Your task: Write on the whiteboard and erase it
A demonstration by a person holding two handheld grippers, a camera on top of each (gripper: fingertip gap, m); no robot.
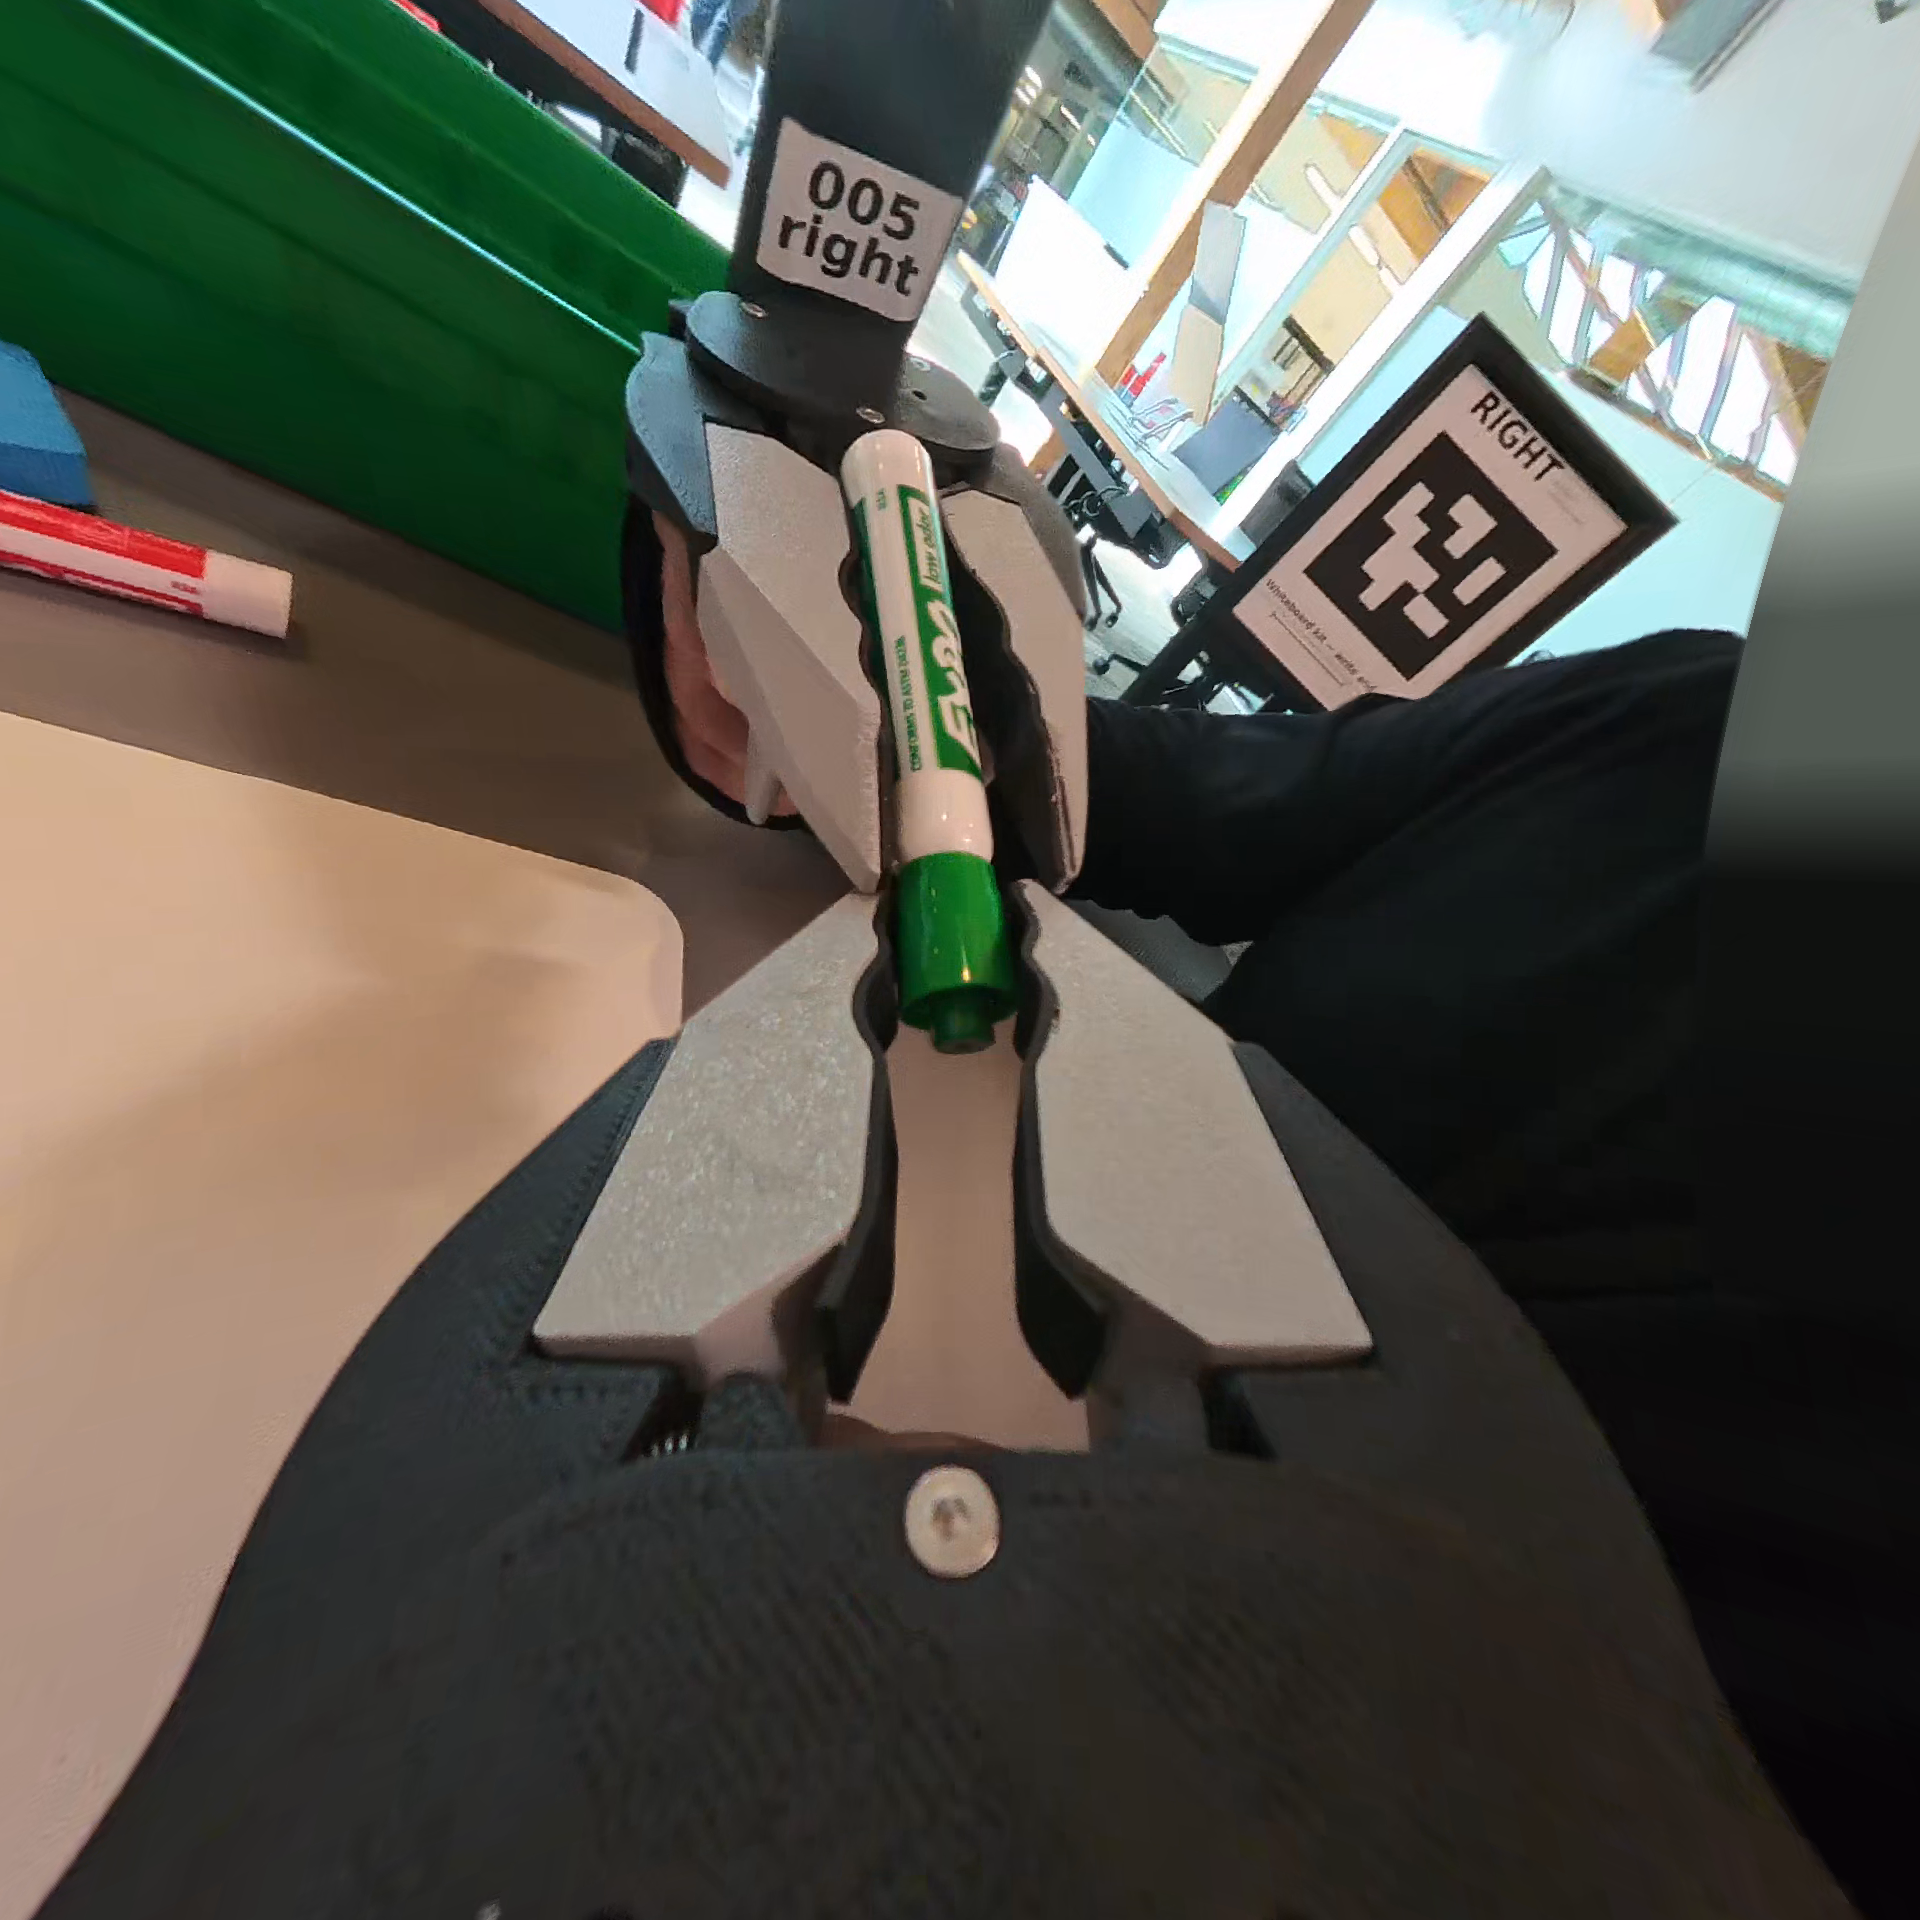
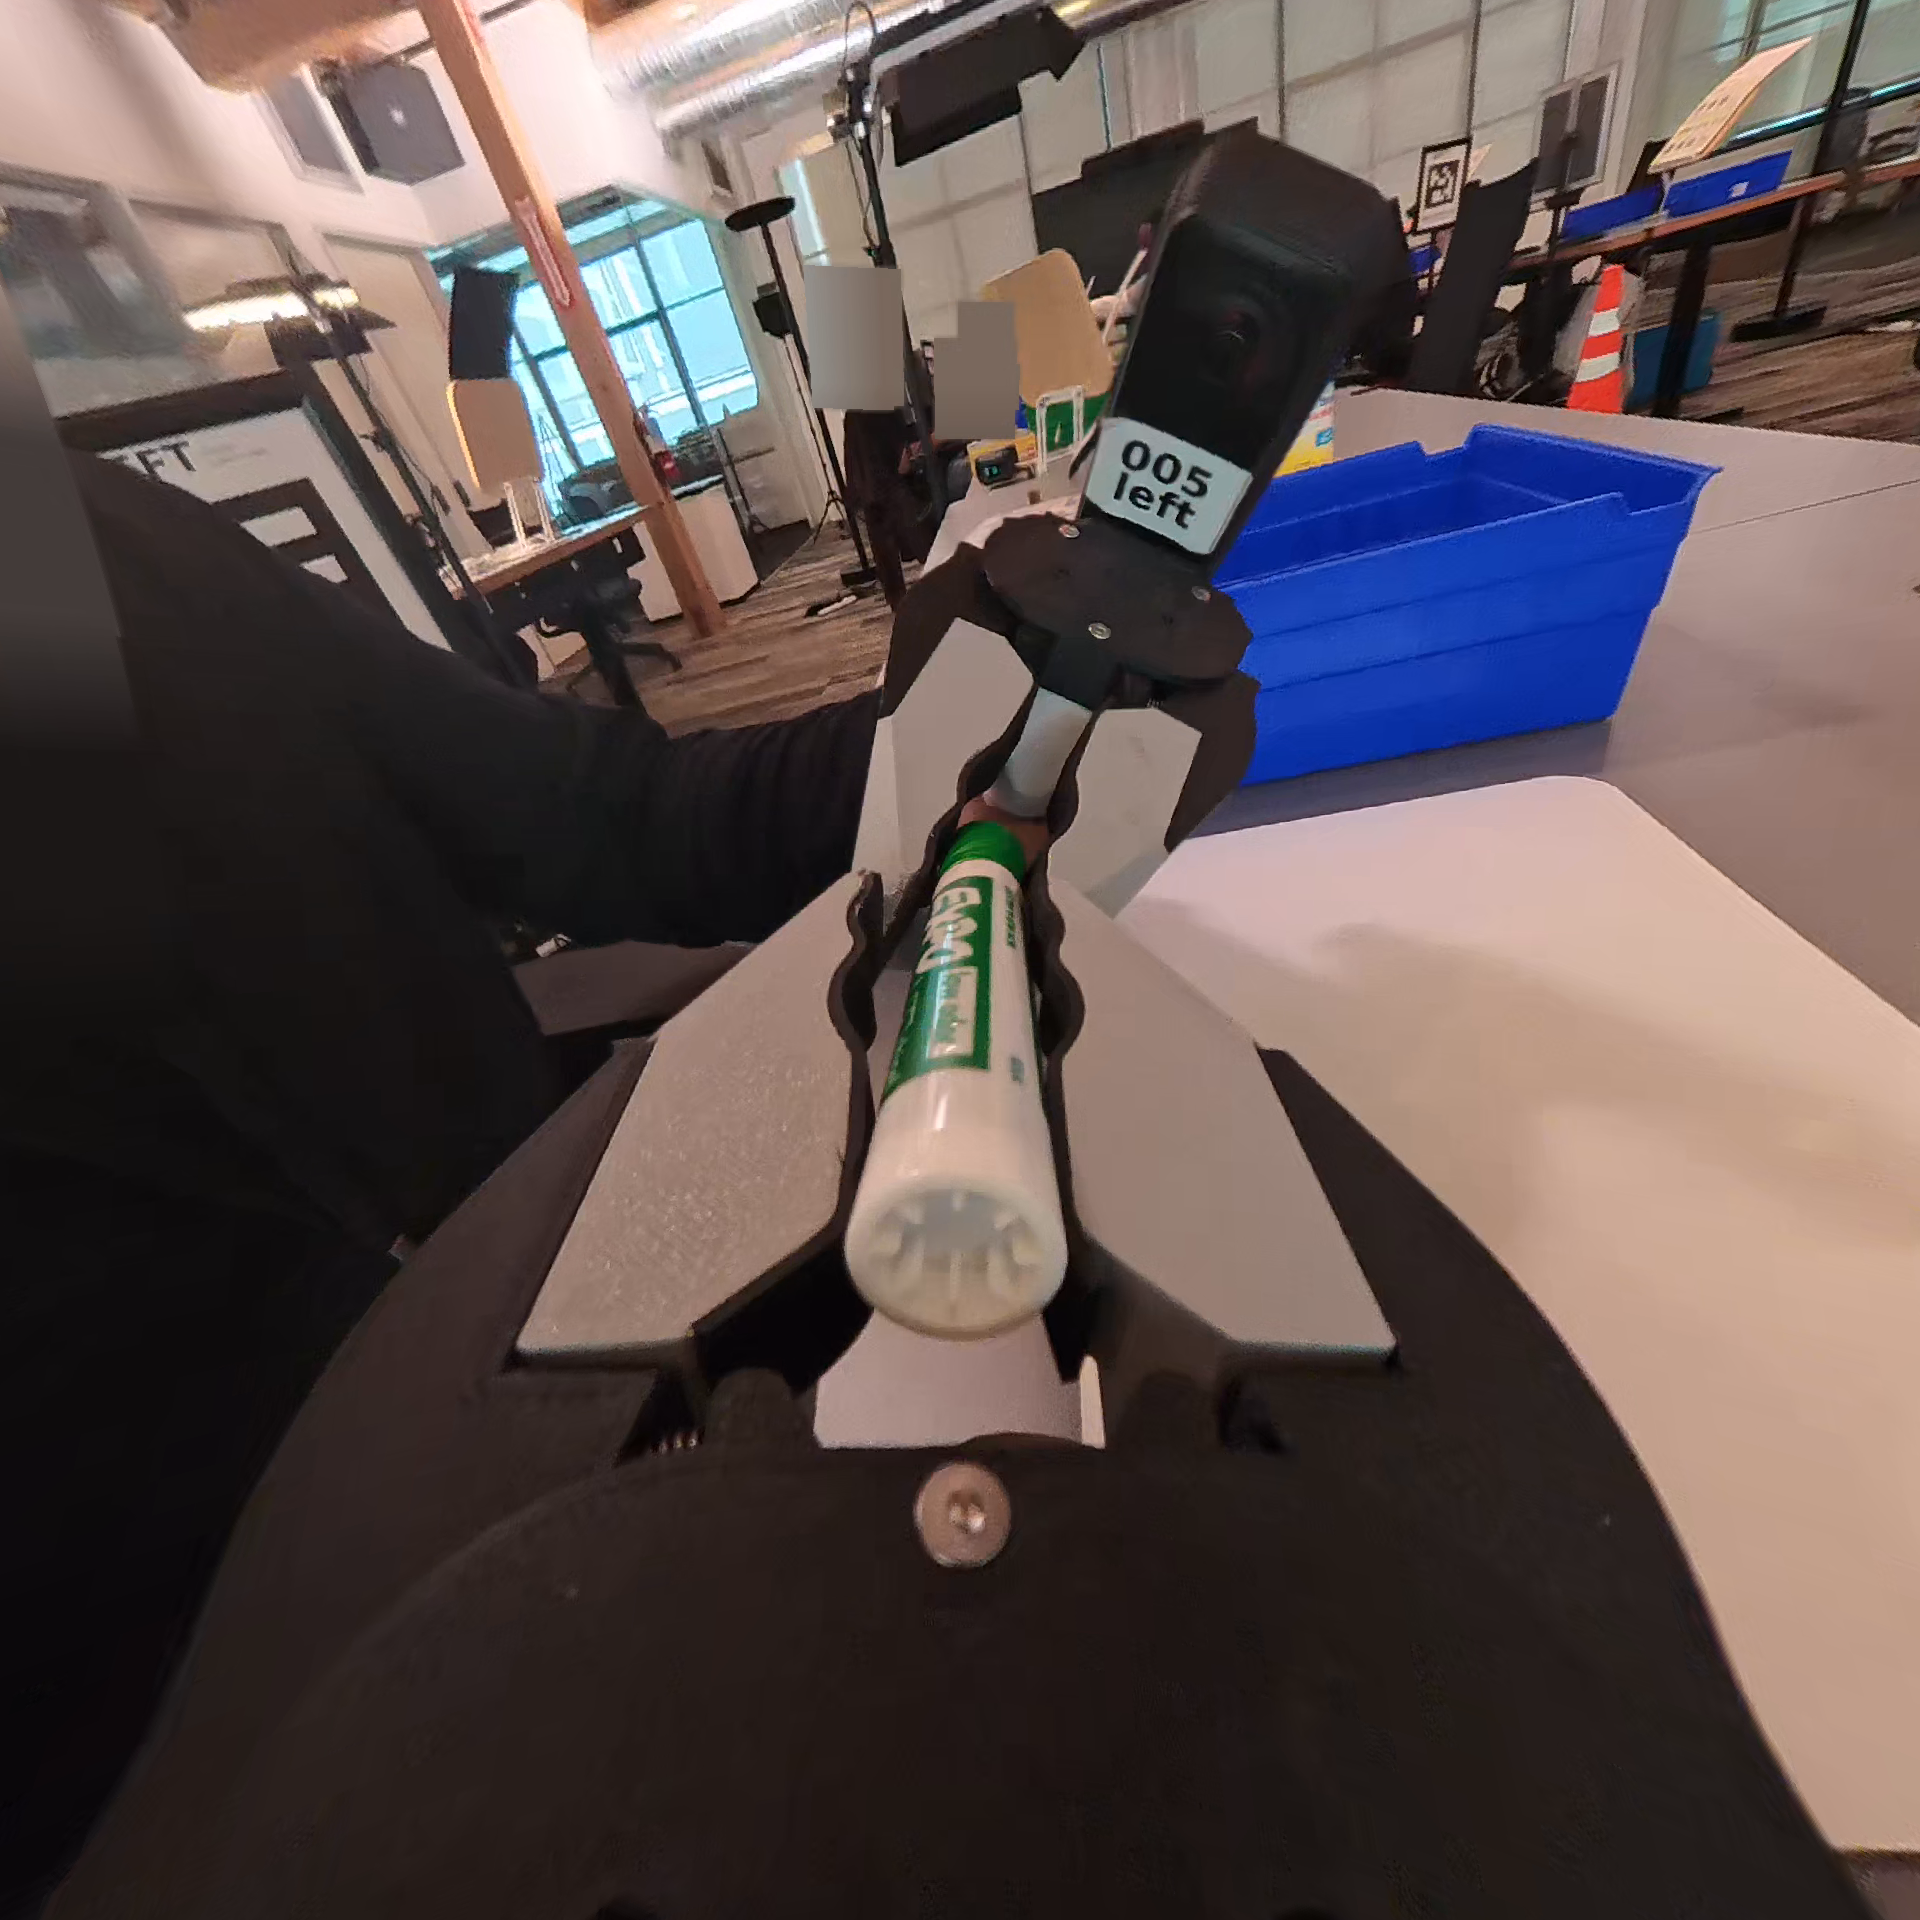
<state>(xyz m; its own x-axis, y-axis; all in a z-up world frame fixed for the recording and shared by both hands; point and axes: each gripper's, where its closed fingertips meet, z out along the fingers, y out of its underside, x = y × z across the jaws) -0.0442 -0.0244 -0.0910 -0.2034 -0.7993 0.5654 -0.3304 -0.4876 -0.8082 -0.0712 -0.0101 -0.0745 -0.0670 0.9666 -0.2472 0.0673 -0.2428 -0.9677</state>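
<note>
A green-and-white marker [image 1: 920, 644] hangs in the air between my two grippers, which face each other tip to tip. My right gripper [image 2: 961, 904] is shut on the marker's white barrel [image 2: 966, 1039]; it also shows in the left wrist view [image 1: 966, 831]. My left gripper [image 1: 951, 914] is shut on the green cap [image 1: 951, 956], which sits against the barrel's end. It shows farther off in the right wrist view [image 2: 1013, 821]. The whiteboard [image 1: 260, 987] lies flat on the table beside and below them [image 2: 1507, 1039]. Its visible part is blank.
A red-and-white marker [image 1: 145, 566] and a blue block [image 1: 31, 436] lie on the table at the far left. A green padded wall [image 1: 312, 260] stands behind them. A blue bin [image 2: 1455, 592] sits beyond the board. A framed tag sign [image 1: 1423, 530] and a person's dark sleeve [image 1: 1403, 790] are close by. My left and right fingertips are right by each other.
</note>
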